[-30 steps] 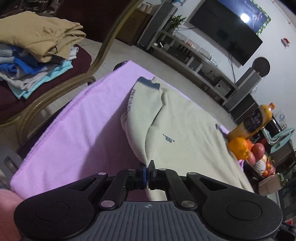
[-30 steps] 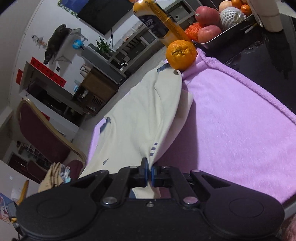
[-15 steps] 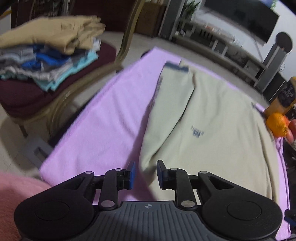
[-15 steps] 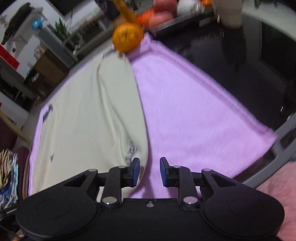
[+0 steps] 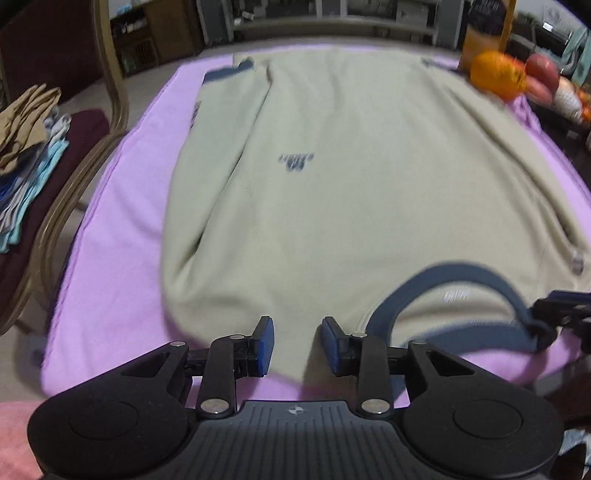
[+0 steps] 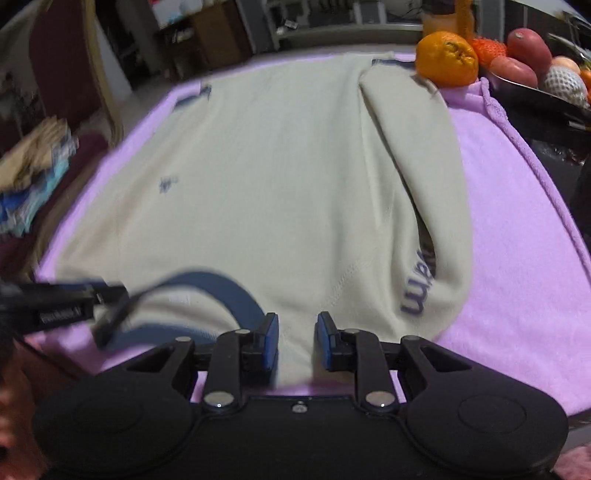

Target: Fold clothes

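Note:
A cream sweatshirt lies flat on the purple towel, both sleeves folded in along its sides. Its navy collar is at the near edge. My left gripper hovers over the near hem left of the collar; its jaws are opening, with cloth under them but none pinched. In the right wrist view the sweatshirt shows a folded sleeve with purple lettering. My right gripper stands open just right of the collar, gripping nothing. Each gripper shows at the edge of the other's view.
A chair on the left bears a stack of folded clothes. At the far right corner sit an orange, a juice bottle and a tray of fruit. Dark table surface lies beyond the towel on the right.
Both grippers were shut on the sleeve ends, then opened and let them go. Both have since swung down to the near edge beside the collar. The sleeves now rest on the sweatshirt.

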`<state>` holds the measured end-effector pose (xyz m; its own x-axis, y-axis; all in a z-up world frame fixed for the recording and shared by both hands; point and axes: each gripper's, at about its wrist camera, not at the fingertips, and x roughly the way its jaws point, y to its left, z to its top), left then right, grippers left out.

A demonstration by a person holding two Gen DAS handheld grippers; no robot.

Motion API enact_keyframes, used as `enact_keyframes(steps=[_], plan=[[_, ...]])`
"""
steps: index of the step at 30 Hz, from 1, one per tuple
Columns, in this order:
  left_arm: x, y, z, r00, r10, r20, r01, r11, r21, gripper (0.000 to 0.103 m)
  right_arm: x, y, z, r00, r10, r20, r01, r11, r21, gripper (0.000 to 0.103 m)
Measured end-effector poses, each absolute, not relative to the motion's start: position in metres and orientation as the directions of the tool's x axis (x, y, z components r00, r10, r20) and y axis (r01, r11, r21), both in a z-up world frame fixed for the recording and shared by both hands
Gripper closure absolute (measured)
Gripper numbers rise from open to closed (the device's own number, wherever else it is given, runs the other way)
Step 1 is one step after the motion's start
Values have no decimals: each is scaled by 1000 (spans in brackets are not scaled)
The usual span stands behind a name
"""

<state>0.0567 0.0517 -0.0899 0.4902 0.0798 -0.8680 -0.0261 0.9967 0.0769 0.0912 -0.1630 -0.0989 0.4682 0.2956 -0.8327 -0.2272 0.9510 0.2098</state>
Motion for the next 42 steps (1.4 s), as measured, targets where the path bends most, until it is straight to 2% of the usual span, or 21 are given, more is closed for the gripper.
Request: enact_keyframes(steps=[1,2,3,6,8,10,12,14,17,19,21,22,23,25,28,32,34,35,38,42], plan=[[54,55,-87,475,75,-877,-29,997,69,72,87,-167,-96,459,297,-837,-212,952,221,81],[51,59,-82,477,64,-876,-36,998,53,80,83,-171,-92,450,298,-842,-196,953,232,81],[50,62,-73,501,47,-864,-42,999,30,83,83,-176,-84,464,310,-830,-183,950,252,81],[51,66,-35,597,9,-803,-36,999,-16,82,85,-190,-53,536,354,-766,-151,933,326,81],[56,64,-6,670,-8,-742,-16,1000,-26,75,95,-200,-25,590,404,-699,-143,904,402,80],[67,63,19,728,-20,-685,-1,1000,-30,75,108,-207,2,641,442,-628,-149,873,464,79],[78,61,45,780,-32,-624,14,999,-33,69,126,-212,28,691,463,-556,-161,848,505,75],[98,57,56,802,-35,-596,25,999,-25,63,147,-218,45,733,472,-490,-175,827,534,65],[132,45,54,819,-22,-573,37,999,15,62,184,-226,48,778,453,-436,-168,818,551,62],[160,38,34,800,-22,-599,51,998,31,62,213,-233,34,802,407,-438,-125,830,544,62],[188,34,9,766,-31,-642,68,997,32,64,245,-245,6,796,346,-497,-47,854,519,62],[197,32,-6,745,-39,-665,72,997,22,67,260,-251,-9,788,313,-530,-6,864,503,67],[202,32,-18,726,-53,-686,77,997,4,68,276,-258,-24,778,281,-562,35,874,485,79],[210,30,-38,678,-77,-731,85,996,-26,68,306,-269,-53,749,229,-622,98,890,445,87],[214,25,-48,647,-95,-756,106,994,-34,67,339,-278,-86,685,211,-697,122,910,395,86],[215,22,-51,641,-109,-760,118,992,-43,65,362,-277,-107,655,213,-725,103,925,365,86],[216,22,-53,632,-114,-766,115,992,-52,64,366,-274,-116,642,218,-735,94,929,358,88],[217,22,-54,628,-112,-770,113,992,-52,64,365,-271,-117,645,225,-730,78,931,356,100],[217,25,-56,622,-99,-777,96,994,-49,65,351,-254,-95,704,204,-681,18,953,303,101],[213,27,-49,632,-106,-768,96,994,-59,65,312,-237,-43,790,224,-570,-41,948,316,101]])
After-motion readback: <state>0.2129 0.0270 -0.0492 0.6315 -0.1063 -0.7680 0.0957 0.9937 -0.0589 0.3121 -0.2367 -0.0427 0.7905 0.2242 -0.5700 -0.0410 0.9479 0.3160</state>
